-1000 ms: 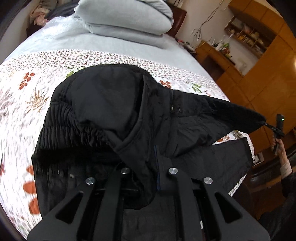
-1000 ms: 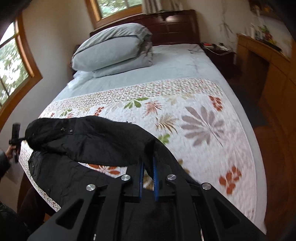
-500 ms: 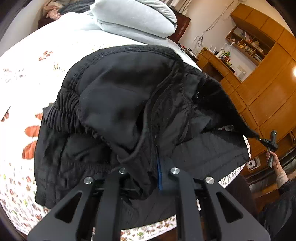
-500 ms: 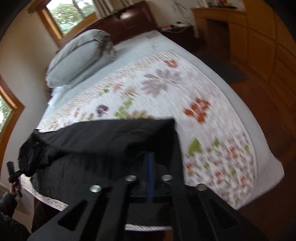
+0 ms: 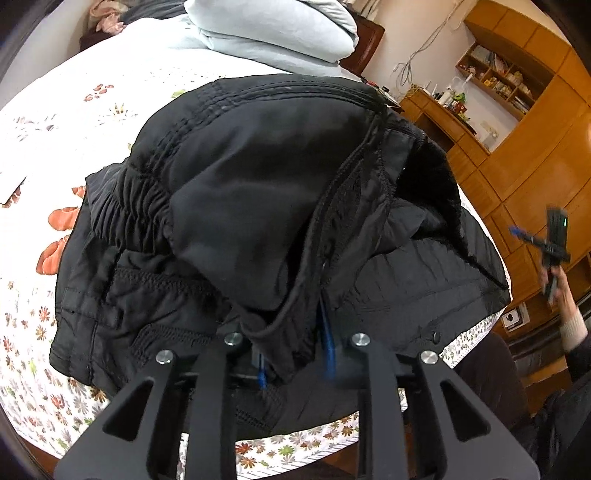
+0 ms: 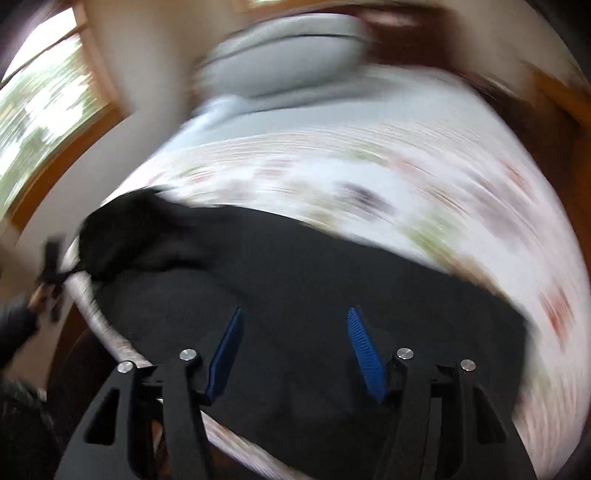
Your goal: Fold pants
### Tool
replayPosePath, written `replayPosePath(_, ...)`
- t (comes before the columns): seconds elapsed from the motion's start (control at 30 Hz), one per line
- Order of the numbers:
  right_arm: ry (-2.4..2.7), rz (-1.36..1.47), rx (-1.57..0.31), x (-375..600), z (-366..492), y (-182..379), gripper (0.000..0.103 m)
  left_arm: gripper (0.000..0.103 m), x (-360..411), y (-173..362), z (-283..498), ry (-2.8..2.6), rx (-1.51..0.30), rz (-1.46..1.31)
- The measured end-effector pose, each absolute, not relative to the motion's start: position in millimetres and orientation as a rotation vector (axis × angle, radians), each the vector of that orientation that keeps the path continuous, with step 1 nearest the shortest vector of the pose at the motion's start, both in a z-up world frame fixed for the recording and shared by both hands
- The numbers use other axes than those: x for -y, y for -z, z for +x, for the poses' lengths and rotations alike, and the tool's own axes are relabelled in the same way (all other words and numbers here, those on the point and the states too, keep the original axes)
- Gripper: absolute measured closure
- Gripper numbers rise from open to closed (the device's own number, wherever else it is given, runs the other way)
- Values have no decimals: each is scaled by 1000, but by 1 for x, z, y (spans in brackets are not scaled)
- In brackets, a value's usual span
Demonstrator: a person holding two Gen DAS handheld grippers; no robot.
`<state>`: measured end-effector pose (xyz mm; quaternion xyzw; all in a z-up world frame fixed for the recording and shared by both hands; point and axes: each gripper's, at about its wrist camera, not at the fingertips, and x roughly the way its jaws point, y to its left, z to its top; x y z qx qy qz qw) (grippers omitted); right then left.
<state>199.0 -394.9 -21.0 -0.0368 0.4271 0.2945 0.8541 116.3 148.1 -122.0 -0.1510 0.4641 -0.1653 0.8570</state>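
Note:
Black padded pants [image 5: 258, 184] lie bunched on the flowered quilt [image 5: 55, 129], with the elastic waistband and fly raised in a hump. My left gripper [image 5: 293, 358] has a fold of this waist cloth between its blue pads. Its jaws are opening, and the cloth still fills the gap. In the blurred right wrist view the pants [image 6: 295, 295] lie flat across the bed's edge. My right gripper [image 6: 293, 350] hovers over them, its jaws opening wide with nothing between the pads. The right gripper [image 5: 532, 240] also shows at the far right of the left wrist view, held clear of the cloth.
Grey pillows [image 5: 273, 26] are stacked at the head of the bed. Wooden cabinets and shelves [image 5: 517, 147] stand beyond the far side. A window [image 6: 44, 110] is at the left. A person's sleeve and hand [image 5: 569, 314] show at the right.
The right gripper has let go of the pants' end, spread its pads wide and swung fast. The left gripper sank closer over the waist and its pads have parted slightly.

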Motion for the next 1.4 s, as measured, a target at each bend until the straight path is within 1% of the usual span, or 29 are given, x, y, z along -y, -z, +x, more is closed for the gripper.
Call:
replayPosePath(0.03,-722,-122,-876,350,213,17,42,81,-147,122,116,350,-972,-322)
replayPosePath(0.17,-874,-267,-847,240,252,23,37,81,-147,122,112,357,-955,-320)
replayPosePath(0.23,-905,-304,-877,205,273,33,37,81,-148,123,112,363,-950,-331)
replayPosePath(0.37,-859,-398,-917,172,301,53,38,81,-151,126,110,381,-942,-349)
replayPosePath(0.4,-850,-406,-931,167,306,56,46,81,-153,127,110,383,-941,-350)
replayPosePath(0.43,-848,-405,-952,164,311,59,63,81,-154,128,110,384,-940,-350)
replayPosePath(0.47,-834,-408,-984,164,318,67,71,81,-156,128,110,386,-939,-354)
replayPosePath(0.5,-822,-417,-992,161,320,71,83,80,-158,128,110,388,-938,-357)
replayPosePath(0.53,-808,-428,-993,161,323,72,90,80,-158,127,110,390,-936,-357)
replayPosePath(0.63,-823,-409,-998,166,318,68,94,78,-163,127,111,380,-939,-351)
replayPosePath(0.83,-931,-377,-947,181,261,49,96,74,-171,117,115,318,-923,-317)
replayPosePath(0.93,-1024,-367,-930,187,217,43,96,66,-180,108,115,247,-887,-292)
replayPosePath(0.97,-1051,-384,-936,186,199,46,96,59,-183,107,115,221,-878,-286)
replayPosePath(1.03,-1085,-414,-955,182,173,55,96,47,-193,103,114,156,-853,-299)
replayPosePath(1.07,-1099,-431,-977,179,161,64,96,36,-200,102,112,109,-841,-313)
replayPosePath(1.1,-1103,-446,-998,175,152,75,96,30,-204,100,110,82,-831,-326)
replayPosePath(1.13,-1100,-455,-1013,173,148,83,96,28,-211,98,106,59,-818,-348)
replayPosePath(1.2,-1097,-452,-1059,168,143,106,96,18,-220,95,99,21,-814,-358)
replayPosePath(1.3,-1087,-417,-1117,164,143,134,96,11,-230,88,79,-33,-832,-355)
replayPosePath(1.4,-1066,-409,-1154,162,146,154,95,5,-242,86,60,-69,-898,-409)
